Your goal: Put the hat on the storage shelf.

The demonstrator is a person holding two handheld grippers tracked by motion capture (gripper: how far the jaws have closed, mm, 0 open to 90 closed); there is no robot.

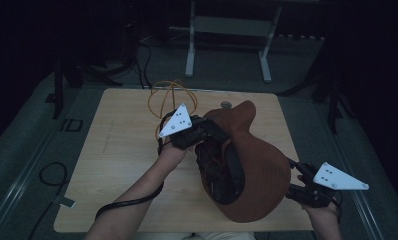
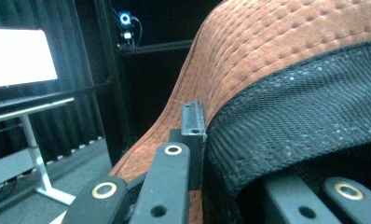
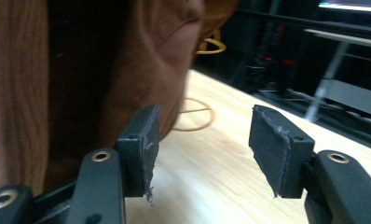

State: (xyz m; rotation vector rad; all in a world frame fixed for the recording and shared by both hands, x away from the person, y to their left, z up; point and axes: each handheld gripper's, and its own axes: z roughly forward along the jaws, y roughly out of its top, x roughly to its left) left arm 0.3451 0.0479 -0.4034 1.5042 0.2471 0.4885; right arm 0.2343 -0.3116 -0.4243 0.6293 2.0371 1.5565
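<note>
Hat rim between left hand-held gripper jaws.

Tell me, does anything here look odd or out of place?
The brown hat lies on its side, lining showing, left tool clamped on its rim. The right tool stands open beside it; its pads look frayed.

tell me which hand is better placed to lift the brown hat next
Left. The left tongs are clamped on the brown hat at its black inner band; the right tongs stand open beside it, gripping nothing.

Overhead cam; gripper cams near hat
</note>
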